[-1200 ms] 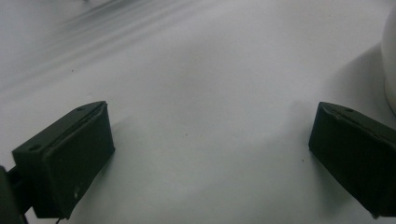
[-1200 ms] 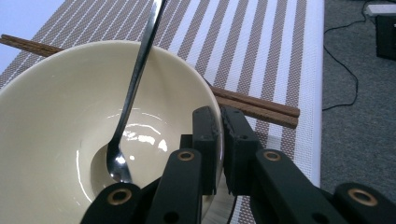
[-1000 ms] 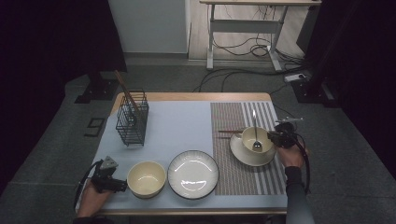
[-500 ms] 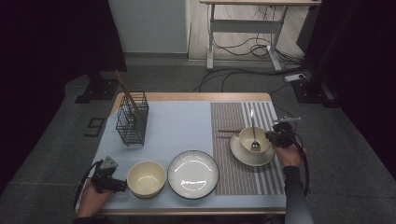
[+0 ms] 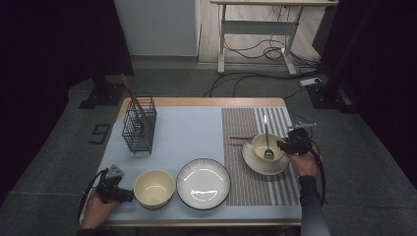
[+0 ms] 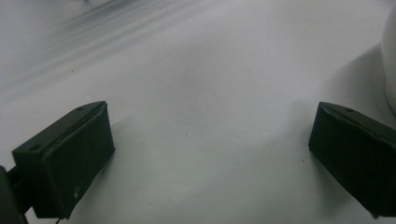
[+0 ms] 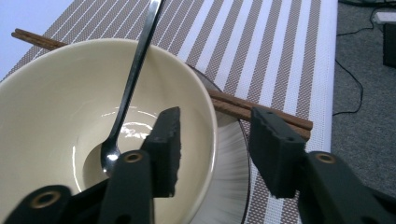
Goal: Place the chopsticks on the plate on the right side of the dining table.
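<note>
A cream bowl (image 5: 260, 143) stands on a saucer (image 5: 265, 169) on the striped placemat, with a metal spoon (image 5: 267, 142) leaning inside it. My right gripper (image 5: 285, 146) is at the bowl's right side. In the right gripper view the bowl (image 7: 56, 93) has its rim between the jaws of the right gripper (image 7: 215, 122), one jaw inside and one outside. The jaws have just been opening and the pads stand off the rim. Brown chopsticks (image 7: 261, 109) lie behind the bowl. My left gripper (image 5: 129, 195) rests open at the near left, and the left gripper (image 6: 210, 126) has bare mat between its jaws.
Another cream bowl (image 5: 154, 188) sits just right of the left gripper, and its wall (image 6: 390, 56) shows in the left gripper view. A white plate (image 5: 203, 183) lies beside it. A black wire basket (image 5: 139, 128) with chopsticks stands at the far left of the pale blue mat (image 5: 187, 132).
The right gripper's jaws have spread apart at the bowl's rim. Both hands, the bowl and the spoon stay where they were.
</note>
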`<state>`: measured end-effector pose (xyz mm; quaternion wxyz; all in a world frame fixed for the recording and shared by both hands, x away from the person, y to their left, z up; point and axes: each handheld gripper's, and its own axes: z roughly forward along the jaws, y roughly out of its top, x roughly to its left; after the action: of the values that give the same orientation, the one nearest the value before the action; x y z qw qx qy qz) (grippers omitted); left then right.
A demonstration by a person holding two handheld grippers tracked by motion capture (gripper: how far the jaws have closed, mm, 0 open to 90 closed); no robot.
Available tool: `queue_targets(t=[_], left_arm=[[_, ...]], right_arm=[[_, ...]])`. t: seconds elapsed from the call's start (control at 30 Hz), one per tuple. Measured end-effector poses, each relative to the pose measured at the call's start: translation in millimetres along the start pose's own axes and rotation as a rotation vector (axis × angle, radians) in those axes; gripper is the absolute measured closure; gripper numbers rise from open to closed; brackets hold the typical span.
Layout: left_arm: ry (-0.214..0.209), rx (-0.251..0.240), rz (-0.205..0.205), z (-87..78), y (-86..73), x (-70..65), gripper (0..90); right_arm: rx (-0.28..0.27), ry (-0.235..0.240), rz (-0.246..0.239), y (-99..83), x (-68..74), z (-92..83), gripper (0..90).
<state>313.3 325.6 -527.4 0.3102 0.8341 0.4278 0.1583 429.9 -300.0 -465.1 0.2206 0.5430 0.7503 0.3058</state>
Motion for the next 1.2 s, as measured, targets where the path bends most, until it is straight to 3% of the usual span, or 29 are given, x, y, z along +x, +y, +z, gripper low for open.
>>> queue_targets(t=[0.37, 0.6, 0.7, 0.83, 1.0, 1.2], left_arm=[[0.001, -0.001, 0.000, 0.0, 0.0, 0.0, 0.0], [0.001, -0.001, 0.000, 0.0, 0.0, 0.0, 0.0], [0.001, -0.001, 0.000, 0.0, 0.0, 0.0, 0.0], [0.001, -0.001, 0.000, 0.0, 0.0, 0.0, 0.0], [0.001, -0.001, 0.000, 0.0, 0.0, 0.0, 0.0], [0.001, -0.001, 0.000, -0.1, 0.0, 0.0, 0.0]], right_arm=[[-0.073, -0.030, 0.000, 1.7, 0.4, -13.7, 35.9], [-0.038, 0.008, -0.052, 3.2, 10.5, -20.0, 28.3], [-0.048, 0.028, -0.052, 3.4, 13.5, -24.2, 23.3], [-0.066, -0.010, -0.080, 0.8, 19.6, -30.9, 17.5], [-0.032, 0.014, -0.085, -1.2, 26.6, -36.4, 13.1], [-0.045, 0.019, -0.118, -4.6, 33.2, -47.5, 8.1]])
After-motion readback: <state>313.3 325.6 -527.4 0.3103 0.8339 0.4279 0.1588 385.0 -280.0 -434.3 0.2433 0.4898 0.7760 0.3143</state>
